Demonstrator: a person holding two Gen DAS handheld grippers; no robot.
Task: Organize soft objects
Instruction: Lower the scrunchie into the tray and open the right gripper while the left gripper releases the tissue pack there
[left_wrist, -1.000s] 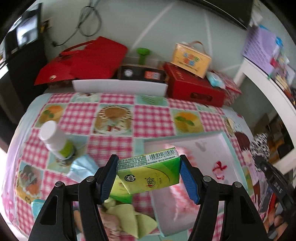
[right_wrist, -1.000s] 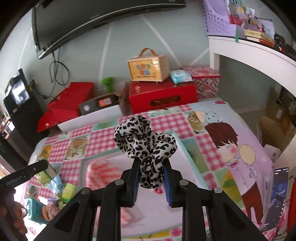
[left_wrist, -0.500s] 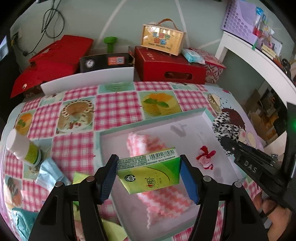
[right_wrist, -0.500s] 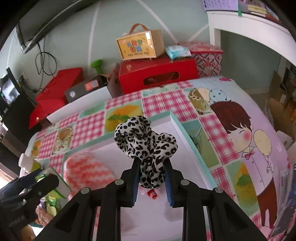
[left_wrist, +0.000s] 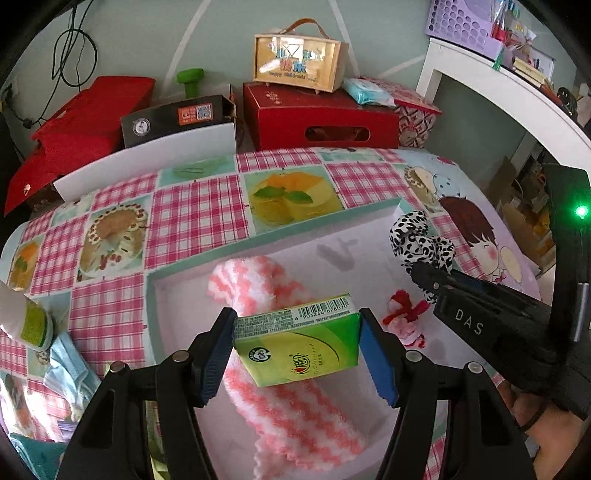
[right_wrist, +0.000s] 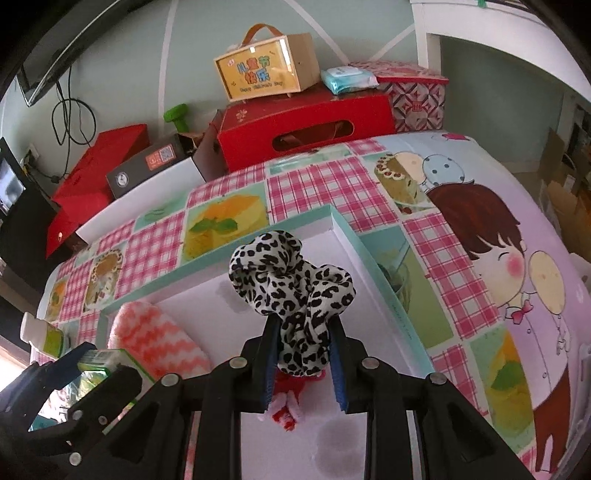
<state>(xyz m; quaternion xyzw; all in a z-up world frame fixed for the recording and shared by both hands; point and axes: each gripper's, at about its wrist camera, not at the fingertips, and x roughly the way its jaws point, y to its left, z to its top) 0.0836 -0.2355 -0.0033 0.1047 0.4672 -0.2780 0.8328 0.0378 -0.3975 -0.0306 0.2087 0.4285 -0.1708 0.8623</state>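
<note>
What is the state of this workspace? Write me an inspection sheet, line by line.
Surface: table under a pink-checked cartoon tablecloth, with a shallow white tray with a teal rim on it.
Job's things: green tissue pack and leopard-print fabric scrunchie, both held over the tray; pink-and-white zigzag fluffy cloth and small red-and-white bow lie inside.
Clutter: white bottle with a green label and blue face mask at the table's left edge.
Grippers: left gripper clamps the pack; right gripper clamps the scrunchie.
Cables: black cable looped on the wall.
Surroundings: red gift boxes, white desk.
</note>
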